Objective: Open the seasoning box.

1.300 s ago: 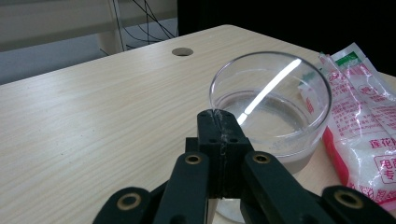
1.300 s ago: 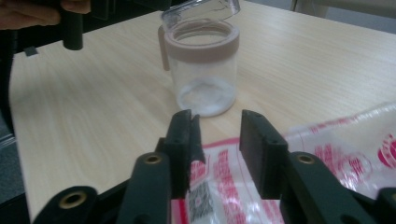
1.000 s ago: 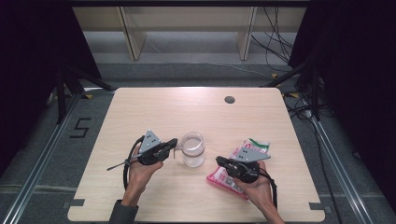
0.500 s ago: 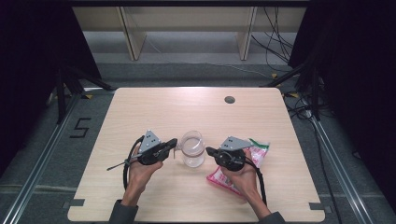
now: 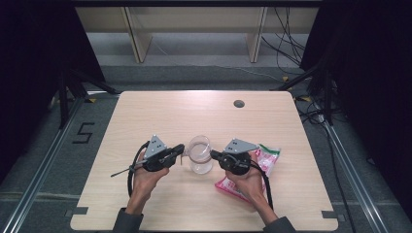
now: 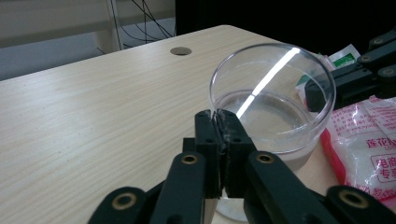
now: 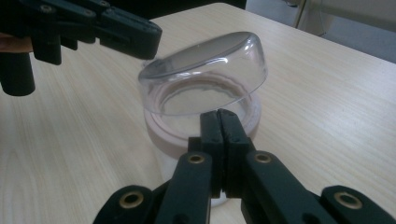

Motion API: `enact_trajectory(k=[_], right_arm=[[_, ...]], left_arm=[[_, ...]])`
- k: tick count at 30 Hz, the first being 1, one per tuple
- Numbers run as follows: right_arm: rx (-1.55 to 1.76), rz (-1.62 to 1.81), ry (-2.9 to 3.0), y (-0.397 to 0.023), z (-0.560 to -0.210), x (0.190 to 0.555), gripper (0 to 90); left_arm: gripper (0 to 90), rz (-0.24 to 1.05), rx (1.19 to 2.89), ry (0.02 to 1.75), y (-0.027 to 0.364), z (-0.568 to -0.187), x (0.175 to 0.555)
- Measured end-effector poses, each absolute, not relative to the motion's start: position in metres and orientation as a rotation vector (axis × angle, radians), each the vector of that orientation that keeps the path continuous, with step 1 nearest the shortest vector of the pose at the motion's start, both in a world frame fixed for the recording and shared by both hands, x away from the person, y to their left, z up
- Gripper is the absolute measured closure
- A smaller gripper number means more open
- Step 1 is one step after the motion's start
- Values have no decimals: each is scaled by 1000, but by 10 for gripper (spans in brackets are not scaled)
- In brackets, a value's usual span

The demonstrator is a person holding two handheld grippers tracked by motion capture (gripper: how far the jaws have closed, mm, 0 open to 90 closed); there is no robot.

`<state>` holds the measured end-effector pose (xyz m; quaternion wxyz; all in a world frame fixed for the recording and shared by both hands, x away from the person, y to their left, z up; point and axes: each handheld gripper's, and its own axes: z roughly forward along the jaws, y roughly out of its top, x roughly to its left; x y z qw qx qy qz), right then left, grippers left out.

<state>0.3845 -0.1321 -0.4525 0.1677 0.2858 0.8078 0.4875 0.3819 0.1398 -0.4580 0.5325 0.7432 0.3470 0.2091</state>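
At table centre, left gripper (image 5: 181,148) fingers pinching clear cup (image 5: 199,154) rim, right gripper (image 5: 214,154) fingers closed.

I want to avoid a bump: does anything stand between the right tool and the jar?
Nothing visible does. The right tool, jaws shut, points straight at the jar, close to its rim and just under the tilted lid. The bag lies on the far side of the tool from the jar.
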Motion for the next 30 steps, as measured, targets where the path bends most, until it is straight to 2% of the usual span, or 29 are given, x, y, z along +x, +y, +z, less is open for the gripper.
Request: enact_trajectory(k=[5,9,14,22,30], right_arm=[[796,1414,2279,-127,-449,386,900],[783,1413,2293,-125,-446,386,900],[793,1444,2291,-120,-443,385,897],[779,1441,2286,-109,-434,384,889],[736,1468,2277,-94,-431,384,889]], left_arm=[[697,516,1781,818,146,-452,375],[513,520,1846,792,148,-449,364],[357,507,1879,782,151,-452,354],[273,474,1877,851,158,-461,347],[259,481,1881,879,164,-464,346]])
